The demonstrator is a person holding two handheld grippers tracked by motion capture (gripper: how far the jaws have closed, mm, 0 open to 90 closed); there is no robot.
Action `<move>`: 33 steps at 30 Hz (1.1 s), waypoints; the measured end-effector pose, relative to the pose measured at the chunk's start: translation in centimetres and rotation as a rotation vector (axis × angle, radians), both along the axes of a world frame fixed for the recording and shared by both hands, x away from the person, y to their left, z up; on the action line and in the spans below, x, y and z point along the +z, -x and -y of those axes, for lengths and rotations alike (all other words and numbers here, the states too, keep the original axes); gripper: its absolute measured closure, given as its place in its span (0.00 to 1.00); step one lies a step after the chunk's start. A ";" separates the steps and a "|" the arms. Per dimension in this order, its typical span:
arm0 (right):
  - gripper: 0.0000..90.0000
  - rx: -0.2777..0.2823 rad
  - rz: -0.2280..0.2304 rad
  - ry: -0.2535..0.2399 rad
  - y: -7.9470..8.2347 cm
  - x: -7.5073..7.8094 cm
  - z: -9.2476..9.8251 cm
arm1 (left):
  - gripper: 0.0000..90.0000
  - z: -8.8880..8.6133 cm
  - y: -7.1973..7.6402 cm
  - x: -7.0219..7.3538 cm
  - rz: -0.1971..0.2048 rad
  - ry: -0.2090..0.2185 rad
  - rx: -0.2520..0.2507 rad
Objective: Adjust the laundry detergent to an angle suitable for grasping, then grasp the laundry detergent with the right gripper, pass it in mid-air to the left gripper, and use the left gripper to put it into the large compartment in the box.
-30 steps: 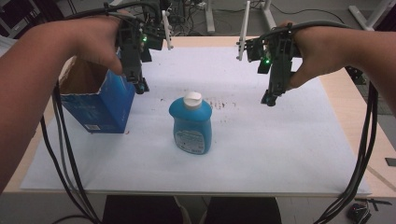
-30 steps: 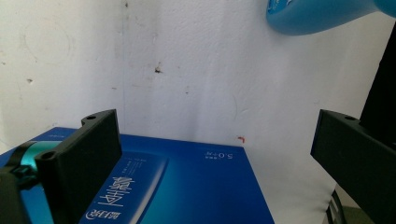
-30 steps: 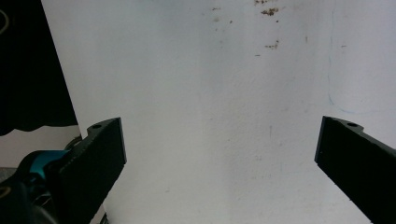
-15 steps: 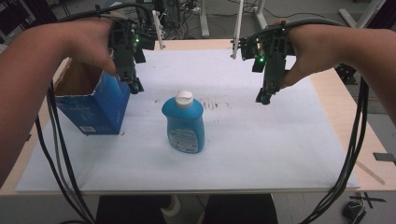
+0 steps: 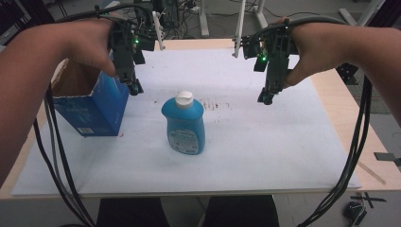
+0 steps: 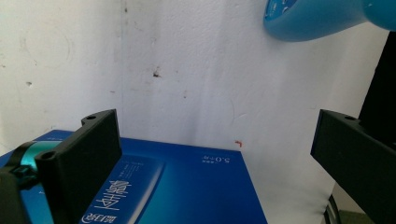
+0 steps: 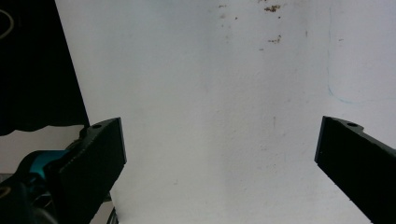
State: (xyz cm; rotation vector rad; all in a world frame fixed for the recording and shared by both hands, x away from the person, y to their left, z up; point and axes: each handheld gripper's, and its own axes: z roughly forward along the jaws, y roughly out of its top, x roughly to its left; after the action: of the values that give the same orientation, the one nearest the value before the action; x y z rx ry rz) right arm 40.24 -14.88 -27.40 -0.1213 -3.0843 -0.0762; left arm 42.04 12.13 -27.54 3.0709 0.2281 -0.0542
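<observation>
A blue bottle (image 5: 184,124) with a white cap stands upright in the middle of the white sheet (image 5: 265,151); its blue body (image 6: 317,16) shows at the top of the left gripper view. An open blue carton (image 5: 92,101) stands at the left, and its printed side (image 6: 163,186) lies under the left gripper's jaws. My left gripper (image 5: 134,88) hangs open above the carton's right edge, holding nothing. My right gripper (image 5: 265,98) hovers open over bare sheet to the right of the bottle, with nothing between its jaws (image 7: 219,154).
Brown specks (image 5: 215,105) mark the sheet just right of the bottle. The wooden table edge (image 5: 359,127) runs along the right. Cables (image 5: 54,156) trail from both grippers down past the front edge. Stands and cable clutter sit behind the table.
Both grippers have risen a little and drifted toward the far side of the table. The bottle and carton stand where they were.
</observation>
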 end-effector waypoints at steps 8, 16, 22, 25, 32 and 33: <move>0.01 -0.010 -0.004 0.005 -0.7 -0.2 0.5 | 0.02 -0.1 -0.4 -0.2 0.000 0.000 -0.006; 0.01 -0.015 0.004 0.000 -0.2 0.2 0.8 | 0.02 -0.2 -0.3 -0.1 0.004 0.000 0.001; 0.01 -0.019 0.007 0.004 0.1 0.1 1.0 | 0.02 0.2 -0.4 -0.4 0.002 -0.020 -0.009; 0.01 -0.019 0.007 -0.004 0.3 -0.1 1.1 | 0.02 0.2 -0.4 -0.5 -0.002 -0.027 -0.014; 0.01 -0.035 0.007 -0.064 1.8 -0.4 1.5 | 0.02 -0.1 0.1 -0.5 0.004 -0.031 -0.017; 0.01 -0.032 0.008 -0.075 2.1 -0.5 1.5 | 0.02 -0.1 0.2 -0.5 0.006 -0.029 -0.017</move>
State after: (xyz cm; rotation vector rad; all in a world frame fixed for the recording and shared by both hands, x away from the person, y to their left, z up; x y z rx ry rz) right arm 38.15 -16.42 -27.86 -0.1675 -3.0824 -0.1944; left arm 41.85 12.21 -28.03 3.1014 0.2046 -0.0426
